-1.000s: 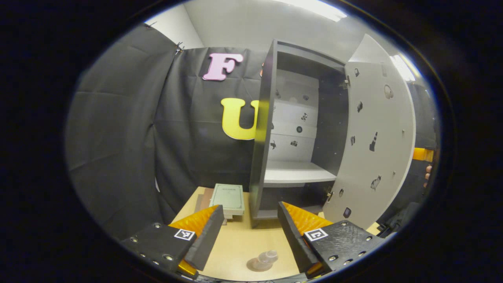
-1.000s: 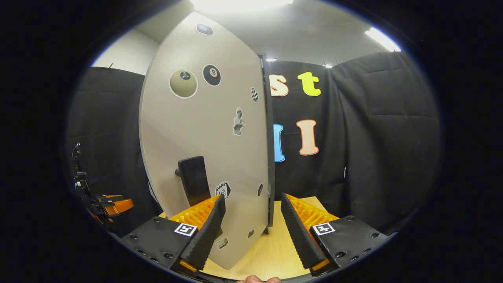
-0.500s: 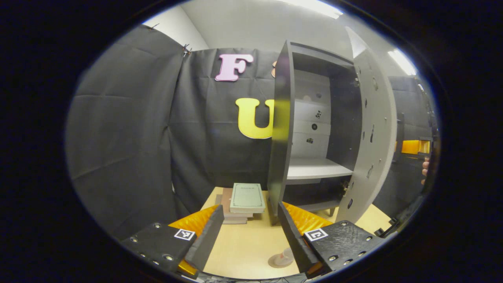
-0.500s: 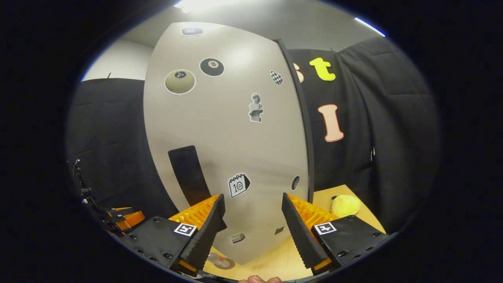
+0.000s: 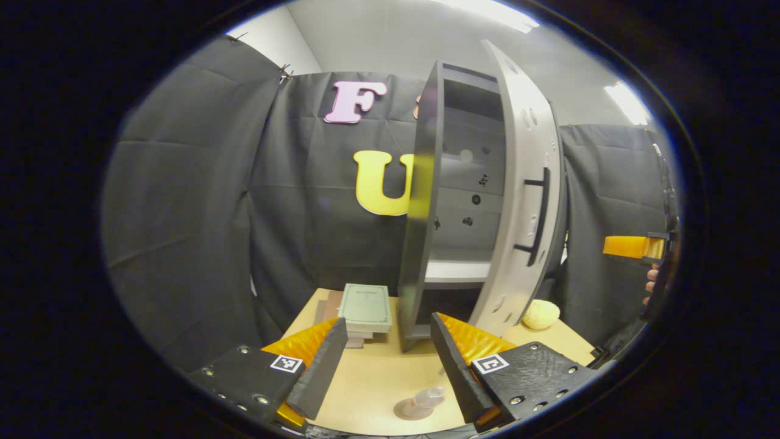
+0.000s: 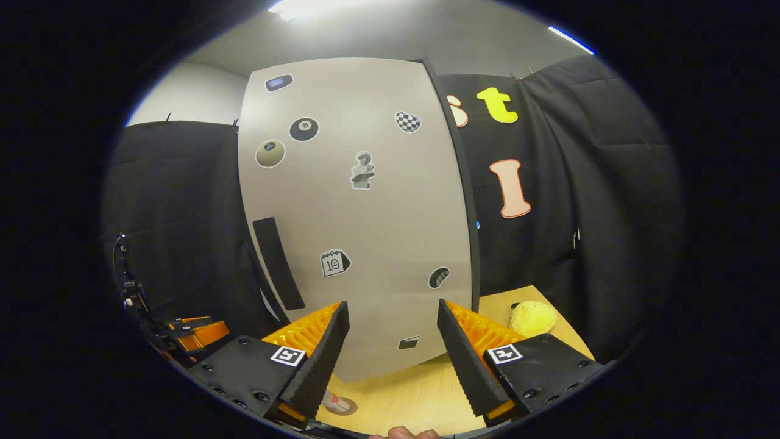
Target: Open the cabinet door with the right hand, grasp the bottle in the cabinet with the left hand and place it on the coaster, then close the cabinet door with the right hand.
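Observation:
A small clear bottle (image 5: pixel 428 397) rests on a round coaster (image 5: pixel 405 410) on the wooden table, just ahead of my open left gripper (image 5: pixel 387 360) and close to its right finger. The dark cabinet (image 5: pixel 420 201) stands behind, its pale door (image 5: pixel 521 183) partly swung in, with the dark handle (image 5: pixel 537 216) facing out. In the right gripper view the door front (image 6: pixel 365 213) with stickers and its handle (image 6: pixel 277 262) stands right before my open right gripper (image 6: pixel 390 353); nothing is between its fingers. The bottle (image 6: pixel 334 400) shows low by its left finger.
A stack of books (image 5: pixel 364 305) lies left of the cabinet. A yellow plush (image 6: pixel 532 317) sits on the table (image 6: pixel 414 402) right of the door. The other gripper (image 6: pixel 195 334) is at the far left. A hand (image 6: pixel 402 433) shows at the bottom edge.
The cabinet door has swung from wide open toward shut, and its front now faces the right gripper. The bottle stays on the coaster and both grippers remain open.

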A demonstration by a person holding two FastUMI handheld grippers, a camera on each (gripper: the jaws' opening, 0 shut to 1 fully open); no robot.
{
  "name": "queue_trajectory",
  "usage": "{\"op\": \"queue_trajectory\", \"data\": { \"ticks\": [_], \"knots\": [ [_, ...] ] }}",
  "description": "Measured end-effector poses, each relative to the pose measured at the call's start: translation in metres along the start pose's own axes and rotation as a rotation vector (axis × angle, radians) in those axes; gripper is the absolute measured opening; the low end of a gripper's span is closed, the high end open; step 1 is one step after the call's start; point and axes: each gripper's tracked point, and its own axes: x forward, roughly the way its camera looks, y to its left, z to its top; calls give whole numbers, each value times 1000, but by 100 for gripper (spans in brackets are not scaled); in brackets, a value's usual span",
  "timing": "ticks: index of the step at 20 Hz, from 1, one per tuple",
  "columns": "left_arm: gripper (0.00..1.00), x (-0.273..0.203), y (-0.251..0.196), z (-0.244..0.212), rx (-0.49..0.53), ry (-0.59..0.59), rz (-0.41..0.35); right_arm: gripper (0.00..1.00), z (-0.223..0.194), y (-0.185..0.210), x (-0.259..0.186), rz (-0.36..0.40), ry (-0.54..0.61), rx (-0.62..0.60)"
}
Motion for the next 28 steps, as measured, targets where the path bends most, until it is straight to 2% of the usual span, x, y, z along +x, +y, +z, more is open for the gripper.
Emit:
{"op": "queue_trajectory", "data": {
  "ticks": [1, 2, 4, 5, 6, 10, 14, 17, 18, 19, 21, 22, 23, 28],
  "knots": [
    [85, 2, -10, 5, -5, -12, -1, 93, 2, -11, -2, -8, -3, 0],
    [82, 3, -21, 10, -11, -21, 0, 93, 3, -21, -4, -13, -3, -4],
    [87, 5, -39, 21, -18, -44, 16, 93, 8, -42, -8, -30, -19, -19],
    [82, 5, -46, 25, -18, -56, 25, 93, 11, -51, -12, -31, -27, -26],
    [82, 4, -54, 30, -17, -69, 34, 93, 12, -57, -14, -27, -34, -32],
    [82, -7, -78, 35, 1, -95, 90, 93, 9, -83, -25, 15, -41, -69],
    [82, -17, -99, 35, 20, -107, 151, 93, 24, -98, -17, 92, -43, -65],
    [84, -32, -108, 37, 4, -129, 196, 93, 47, -106, -8, 128, -94, -70],
    [85, -32, -111, 35, -12, -123, 195, 93, 46, -111, -9, 116, -90, -74],
    [82, -30, -117, 35, -31, -121, 185, 93, 45, -114, -8, 104, -84, -69],
    [85, -28, -119, 43, -57, -136, 180, 93, 44, -111, -5, 102, -71, -49],
    [82, -28, -118, 45, -54, -138, 174, 93, 44, -110, -4, 97, -66, -43],
    [85, -29, -115, 49, -45, -138, 176, 93, 43, -110, -3, 89, -57, -35],
    [82, -32, -96, 67, -26, -188, 174, 93, 34, -99, 6, 77, -34, -8]
  ]
}}
